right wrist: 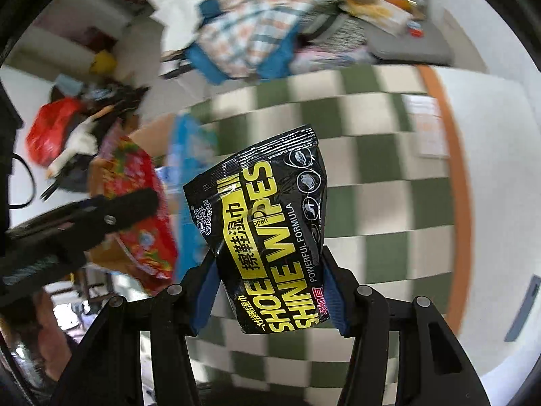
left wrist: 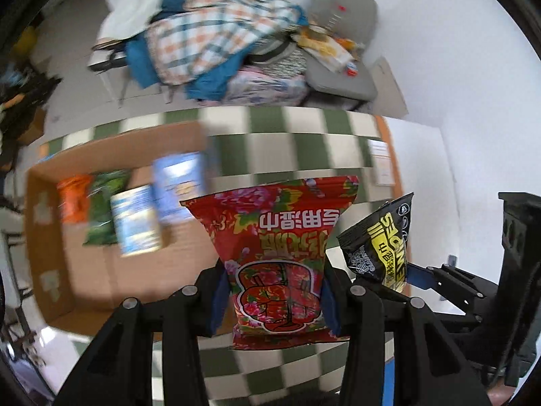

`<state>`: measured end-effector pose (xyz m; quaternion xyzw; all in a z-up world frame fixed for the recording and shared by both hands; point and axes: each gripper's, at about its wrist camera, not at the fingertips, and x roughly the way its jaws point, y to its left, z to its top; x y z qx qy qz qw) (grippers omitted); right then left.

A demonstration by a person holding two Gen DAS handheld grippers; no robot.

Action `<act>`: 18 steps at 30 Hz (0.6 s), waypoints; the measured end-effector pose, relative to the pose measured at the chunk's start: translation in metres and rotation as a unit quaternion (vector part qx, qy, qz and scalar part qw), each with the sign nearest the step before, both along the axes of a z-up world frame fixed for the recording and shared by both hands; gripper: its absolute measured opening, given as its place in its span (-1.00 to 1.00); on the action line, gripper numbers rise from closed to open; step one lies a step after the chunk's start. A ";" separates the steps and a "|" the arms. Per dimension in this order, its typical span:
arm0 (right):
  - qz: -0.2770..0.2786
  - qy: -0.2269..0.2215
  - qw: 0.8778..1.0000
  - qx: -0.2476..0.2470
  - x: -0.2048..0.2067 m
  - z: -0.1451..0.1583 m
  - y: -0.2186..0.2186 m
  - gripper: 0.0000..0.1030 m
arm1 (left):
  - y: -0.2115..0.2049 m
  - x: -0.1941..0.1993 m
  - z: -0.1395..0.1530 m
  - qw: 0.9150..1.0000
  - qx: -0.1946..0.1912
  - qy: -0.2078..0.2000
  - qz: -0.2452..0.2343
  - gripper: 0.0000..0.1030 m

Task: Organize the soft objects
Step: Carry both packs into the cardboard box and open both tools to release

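My left gripper point(left wrist: 274, 299) is shut on a red floral wipes pack point(left wrist: 275, 247) and holds it in the air above the checked tablecloth, just right of an open cardboard box point(left wrist: 101, 280). The box holds an orange pack point(left wrist: 72, 198), a green pack point(left wrist: 103, 209) and two blue-white packs point(left wrist: 137, 220). My right gripper point(right wrist: 270, 299) is shut on a black and yellow shoe shine wipes pack point(right wrist: 267, 226), also held aloft. That pack shows at the right of the left wrist view point(left wrist: 380, 240). The red pack and left gripper show at the left of the right wrist view point(right wrist: 142, 209).
The table has a green and white checked cloth point(left wrist: 287, 155) with an orange edge point(right wrist: 443, 101). Behind it, chairs carry a pile of plaid and blue fabrics point(left wrist: 209, 37) and a grey cushion point(left wrist: 341, 10). Floor clutter with a red bag point(right wrist: 50, 128) lies at the left.
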<state>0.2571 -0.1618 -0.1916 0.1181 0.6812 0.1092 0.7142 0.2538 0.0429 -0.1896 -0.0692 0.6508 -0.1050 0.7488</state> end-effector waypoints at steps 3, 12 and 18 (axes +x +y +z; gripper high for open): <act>0.025 -0.001 0.999 0.026 -0.006 0.005 0.060 0.12 | 0.047 -0.012 0.007 1.000 0.018 -0.004 0.022 -0.19; 0.089 0.022 0.993 0.073 -0.012 -0.002 0.217 0.12 | 0.171 -0.024 -0.010 0.994 0.062 0.005 0.090 -0.19; 0.090 0.035 0.992 0.082 -0.005 -0.025 0.279 0.12 | 0.224 -0.013 -0.051 0.990 0.070 0.055 0.109 -0.18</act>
